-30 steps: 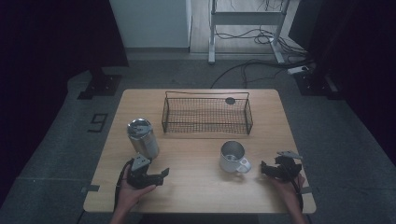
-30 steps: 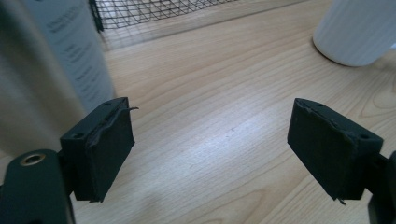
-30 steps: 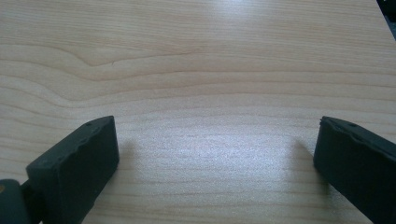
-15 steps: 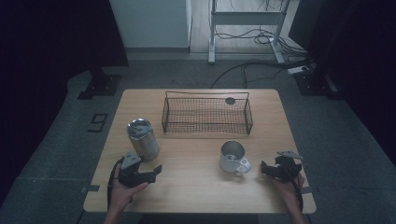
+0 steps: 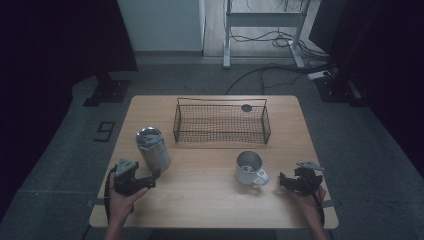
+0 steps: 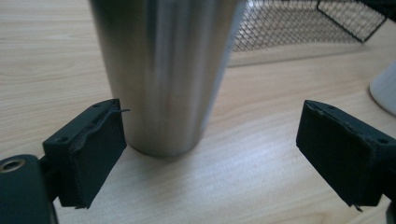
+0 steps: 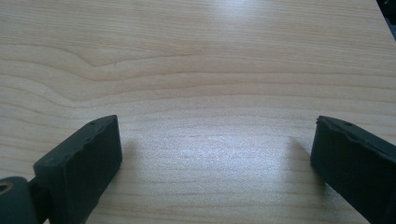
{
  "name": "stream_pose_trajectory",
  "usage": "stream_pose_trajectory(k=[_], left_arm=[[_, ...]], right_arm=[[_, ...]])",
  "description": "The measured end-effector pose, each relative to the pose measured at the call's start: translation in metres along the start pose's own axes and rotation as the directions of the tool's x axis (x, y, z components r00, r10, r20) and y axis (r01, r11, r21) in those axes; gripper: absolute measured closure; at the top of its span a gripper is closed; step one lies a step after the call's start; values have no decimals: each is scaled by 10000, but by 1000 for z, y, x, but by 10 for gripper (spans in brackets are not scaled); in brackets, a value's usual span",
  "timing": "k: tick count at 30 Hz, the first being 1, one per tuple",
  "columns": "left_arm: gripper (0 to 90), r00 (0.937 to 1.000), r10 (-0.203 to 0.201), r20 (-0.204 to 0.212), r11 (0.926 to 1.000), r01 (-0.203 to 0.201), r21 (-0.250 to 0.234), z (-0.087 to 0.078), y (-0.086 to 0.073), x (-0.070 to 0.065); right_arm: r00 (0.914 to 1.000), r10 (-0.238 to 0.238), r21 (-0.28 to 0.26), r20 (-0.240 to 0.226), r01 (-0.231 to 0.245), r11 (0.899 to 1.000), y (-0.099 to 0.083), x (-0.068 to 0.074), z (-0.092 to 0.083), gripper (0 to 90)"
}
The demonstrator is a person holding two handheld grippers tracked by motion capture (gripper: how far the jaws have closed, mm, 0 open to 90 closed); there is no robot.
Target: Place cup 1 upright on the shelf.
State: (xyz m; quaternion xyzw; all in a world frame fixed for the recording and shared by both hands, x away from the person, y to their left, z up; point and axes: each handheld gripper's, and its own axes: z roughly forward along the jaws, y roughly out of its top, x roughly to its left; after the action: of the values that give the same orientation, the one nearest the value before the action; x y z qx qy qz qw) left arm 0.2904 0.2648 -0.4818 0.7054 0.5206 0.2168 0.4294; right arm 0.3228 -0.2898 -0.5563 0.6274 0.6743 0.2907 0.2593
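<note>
Nearest the person, at about 7 o'clock on the table (image 5: 210,200), the left gripper (image 5: 150,179) sits low with its jaws spread wide and holding nothing; in the left gripper view the steel tumbler (image 6: 163,70) stands upright between them but off-centre, its base just beside the left-hand pad and well apart from the right-hand one. At about 4 o'clock the right gripper (image 5: 285,182) rests near the table edge, jaws likewise released, with bare wood grain ahead of it in the right gripper view. A little farther in, at roughly 5 o'clock from the table's middle, a white mug (image 5: 250,169) stands upright with its handle turned toward the right gripper, apart from it. The tumbler (image 5: 153,149) itself stands at about 9 o'clock, on the wood and free of everything else. Farthest, at 12 o'clock, the wire basket (image 5: 221,122) lies along the back of the table, with a small dark round thing (image 5: 246,107) at its far rim. The likely trouble is the lopsided approach: if the jaws close as they stand, one pad should meet the smooth tapered wall first and could shove or tip the tall tumbler before the other arrives. A low grip on polished steel may also let it slide or swing when lifted toward the basket.
</note>
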Motion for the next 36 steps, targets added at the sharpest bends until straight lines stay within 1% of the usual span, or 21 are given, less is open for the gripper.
stream_pose_trajectory(k=[1, 2, 5, 9, 13, 15, 17, 20, 21, 22, 26, 32, 34, 36], left_arm=[[77, 9999, -118, -33, 9999, 118, -71, 0, 1, 3], [77, 9999, -118, -33, 9999, 118, -71, 0, 1, 3], [77, 9995, -290, -95, 9996, 289, -54, 2, 3, 7], [71, 9997, -227, -66, 9997, 227, 68, 6, 7, 10], [71, 9998, -206, -78, 9998, 206, 50, 11, 12, 11], [71, 9998, -134, -127, 9999, 134, -18, 13, 14, 12], [71, 9998, 19, -212, 9999, -23, -167, 14, 15, 13], [71, 9997, 193, -158, 9994, -198, -285, 14, 16, 15], [71, 9997, 193, -158, 9994, -198, -285, 14, 16, 15], [71, 9998, 202, -46, 9994, -203, -284, 14, 17, 16], [72, 9998, 185, 33, 9996, -184, -195, 16, 19, 17], [72, 9996, 271, -5, 9996, -271, 59, 24, 24, 20], [72, 9998, 174, 101, 9998, -175, 51, 26, 26, 22], [73, 9997, 231, 101, 9997, -231, 4, 27, 29, 22]], right_arm=[[10000, -5, 2, -7, 5, 10000, 0, 0, 0, 21], [10000, -25, -3, -24, 25, 10000, 0, 0, 0, 21], [10000, -54, -4, -44, 54, 10000, 0, 0, 0, 21], [10000, -59, -5, -48, 59, 10000, 0, -1, 0, 21], [10000, -45, -4, -35, 45, 10000, 0, -1, 0, 21], [10000, -39, -7, -27, 39, 10000, 0, -1, 0, 21], [10000, -38, -9, -26, 38, 10000, 0, -1, 0, 22], [10000, -37, -9, -23, 37, 10000, 0, -1, 0, 21], [10000, -37, -9, -23, 37, 10000, 0, -1, 0, 21], [10000, -38, -10, -23, 38, 10000, 0, -1, 0, 21], [10000, -37, -11, -22, 37, 10000, 0, -1, 0, 21], [10000, -31, -5, -18, 31, 10000, 0, -1, 0, 21], [10000, -24, -8, -16, 24, 10000, 0, -1, 0, 21], [10000, -26, -7, -15, 26, 10000, 0, -1, 0, 21]])
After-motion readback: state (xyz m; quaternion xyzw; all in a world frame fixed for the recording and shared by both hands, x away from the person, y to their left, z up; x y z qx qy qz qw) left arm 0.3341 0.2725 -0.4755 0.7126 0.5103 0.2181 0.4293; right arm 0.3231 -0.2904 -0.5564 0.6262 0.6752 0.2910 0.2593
